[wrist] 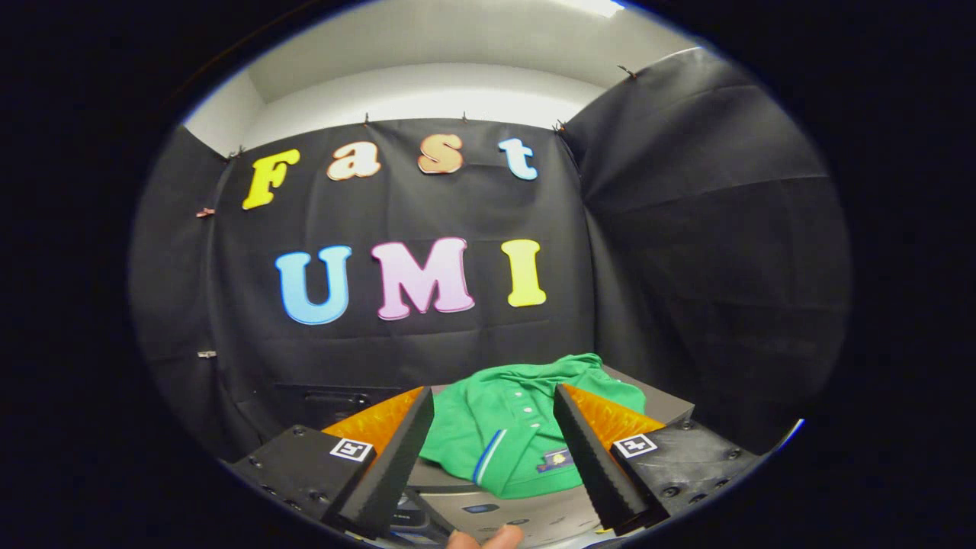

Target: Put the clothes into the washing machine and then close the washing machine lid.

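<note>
Showing: green shirt [518,435] crumpled on grey washing machine [663,400], lower centre of frame.
Gripper [494,402]: fingers spread wide, holding nothing, framing the shirt.

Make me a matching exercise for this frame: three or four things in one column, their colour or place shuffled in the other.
Things:
1. shirt
2. washing machine
3. gripper
4. fingertip

Descriptions:
A. grey, under the garment
B. green, lying crumpled ahead of and between the jaws
C. poking in below the jaws
D. open, holding nothing

Pairs: 1-B, 2-A, 3-D, 4-C
</note>
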Demonstrator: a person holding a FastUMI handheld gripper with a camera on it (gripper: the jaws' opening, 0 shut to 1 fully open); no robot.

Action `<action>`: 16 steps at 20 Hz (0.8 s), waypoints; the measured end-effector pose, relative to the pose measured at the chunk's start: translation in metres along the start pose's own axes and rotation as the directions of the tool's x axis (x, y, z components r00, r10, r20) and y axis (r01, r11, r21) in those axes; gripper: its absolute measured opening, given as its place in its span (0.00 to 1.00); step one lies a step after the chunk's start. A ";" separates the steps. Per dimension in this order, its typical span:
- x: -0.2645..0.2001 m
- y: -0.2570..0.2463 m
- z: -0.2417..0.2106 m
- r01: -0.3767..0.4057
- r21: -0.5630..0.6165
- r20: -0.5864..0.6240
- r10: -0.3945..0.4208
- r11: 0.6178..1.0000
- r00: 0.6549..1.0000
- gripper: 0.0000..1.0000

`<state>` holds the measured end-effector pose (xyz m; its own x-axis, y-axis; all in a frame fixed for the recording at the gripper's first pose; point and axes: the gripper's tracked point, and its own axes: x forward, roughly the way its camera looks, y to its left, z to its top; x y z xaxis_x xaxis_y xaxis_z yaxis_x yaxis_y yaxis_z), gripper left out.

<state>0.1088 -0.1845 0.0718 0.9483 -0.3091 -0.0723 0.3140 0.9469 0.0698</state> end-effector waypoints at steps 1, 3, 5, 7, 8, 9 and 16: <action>0.012 -0.009 -0.001 0.026 0.005 -0.039 -0.026 1.000 0.999 0.98; 0.036 -0.018 -0.003 0.041 0.026 -0.104 -0.038 0.999 0.994 0.99; 0.064 -0.026 -0.012 0.053 0.021 -0.186 -0.048 0.998 0.981 0.99; 0.090 -0.028 -0.023 0.043 0.014 -0.262 -0.038 0.999 0.964 0.99; 0.101 -0.024 -0.029 0.025 0.023 -0.296 -0.017 0.999 0.955 0.99; 0.113 -0.021 -0.035 0.009 0.030 -0.325 0.002 0.999 0.946 0.99; 0.172 -0.010 -0.096 -0.056 0.013 -0.510 0.055 0.998 0.859 0.99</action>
<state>0.2642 -0.2383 -0.0368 0.8074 -0.1681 -0.5655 0.2609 0.9615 0.0867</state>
